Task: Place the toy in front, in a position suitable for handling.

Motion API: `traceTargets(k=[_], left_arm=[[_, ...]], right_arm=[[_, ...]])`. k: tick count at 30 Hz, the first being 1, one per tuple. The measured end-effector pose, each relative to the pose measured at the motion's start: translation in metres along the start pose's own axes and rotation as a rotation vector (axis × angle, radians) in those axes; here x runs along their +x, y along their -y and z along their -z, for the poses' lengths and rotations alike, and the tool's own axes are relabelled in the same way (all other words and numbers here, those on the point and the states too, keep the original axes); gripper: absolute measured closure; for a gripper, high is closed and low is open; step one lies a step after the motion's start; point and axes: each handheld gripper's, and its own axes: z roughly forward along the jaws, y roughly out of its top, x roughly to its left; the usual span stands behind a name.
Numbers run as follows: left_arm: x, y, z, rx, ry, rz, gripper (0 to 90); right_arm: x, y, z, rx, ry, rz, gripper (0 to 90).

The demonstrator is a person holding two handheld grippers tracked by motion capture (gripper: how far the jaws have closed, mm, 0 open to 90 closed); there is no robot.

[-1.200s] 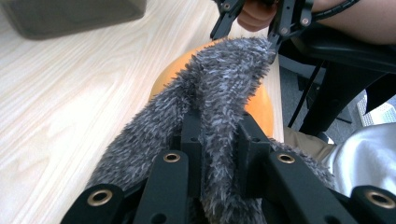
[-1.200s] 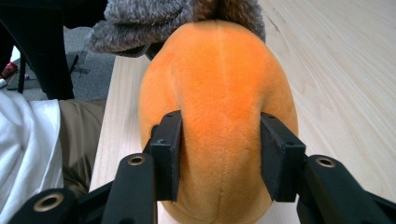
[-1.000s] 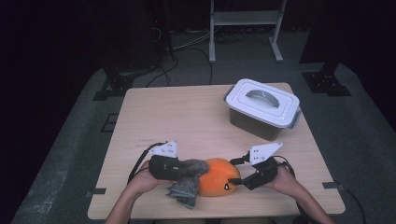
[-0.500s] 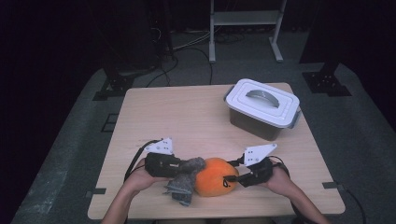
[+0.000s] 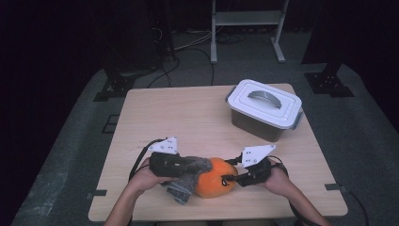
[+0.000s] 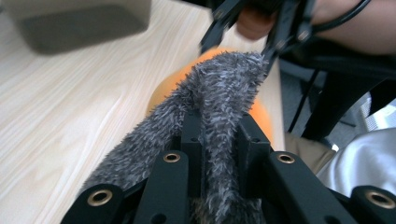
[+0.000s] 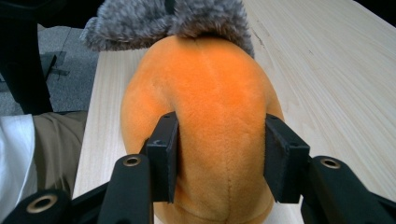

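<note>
Orange plush fills the near edge of a pale wooden table (image 5: pixel 188 113), where a rounded soft toy (image 5: pixel 214 178) lies between two hand-held grippers. From the person's right, the right gripper (image 5: pixel 231 178) has its two black jaws pressed into the toy's flanks; those jaws have just been closing, and the right gripper view shows the pads denting the fabric on either side of a stitched seam on the toy (image 7: pixel 210 140). From the left, the left gripper (image 5: pixel 190 164) is clamped tight on a strip of grey fuzzy fabric (image 5: pixel 188 176) that drapes over the orange body and hangs beside it toward the table's front edge. In the left gripper view that grey fabric (image 6: pixel 219 107) runs up between the jaws and lies over the orange toy (image 6: pixel 163 88), touching it.

Counted: one orange toy, one piece of grey fabric, two grippers, one lidded storage box (image 5: pixel 264 109), which stands well apart at the table's far right corner, its white lid on and its grey handle flat.

Smooth, short-piled and egg-shaped, the toy carries a small dark mark on the side facing the right gripper; what it depicts cannot be told.
</note>
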Motion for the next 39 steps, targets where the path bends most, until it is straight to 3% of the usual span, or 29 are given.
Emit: traceTargets(k=[3, 9, 13, 18, 23, 24, 27, 29, 35, 37, 39], left_arm=[[-0.001, 0.000, -0.002, 0.012, 0.003, -0.009, 76.2], [-0.002, 0.016, -0.003, 0.028, 0.010, 0.022, 76.0], [-0.004, 0.021, -0.004, 0.037, 0.018, 0.027, 76.1], [-0.005, 0.022, -0.004, 0.049, 0.022, 0.030, 76.1], [-0.003, 0.025, -0.003, 0.046, 0.022, 0.041, 76.1], [-0.002, 0.025, -0.003, 0.045, 0.021, 0.042, 76.1], [-0.001, 0.022, -0.001, 0.047, 0.004, 0.033, 76.1], [-0.001, 0.017, 0.001, 0.044, 0.000, 0.026, 76.1], [-0.004, -0.003, 0.001, 0.053, -0.020, -0.021, 76.2], [-0.006, -0.017, -0.003, 0.049, -0.014, -0.050, 76.1], [-0.007, -0.021, -0.005, 0.049, -0.012, -0.059, 76.2]], right_arm=[[-0.001, 0.003, 0.000, -0.001, -0.006, -0.013, 51.7], [-0.001, 0.016, 0.008, 0.008, -0.024, -0.038, 51.0], [0.001, 0.016, 0.010, 0.009, -0.057, -0.059, 40.9], [-0.009, 0.013, 0.013, -0.005, -0.074, -0.138, 27.2], [-0.012, 0.017, 0.009, 0.016, -0.095, -0.148, 26.1], [-0.012, 0.017, 0.006, 0.025, -0.098, -0.145, 26.0], [-0.009, 0.018, 0.001, 0.026, -0.089, -0.131, 44.5], [-0.007, 0.014, 0.003, 0.029, -0.063, -0.103, 49.8], [0.003, -0.005, 0.005, 0.037, 0.005, -0.017, 52.6], [0.005, -0.011, 0.002, 0.042, 0.012, -0.006, 52.6], [0.006, -0.014, 0.000, 0.048, 0.014, 0.003, 52.6]])
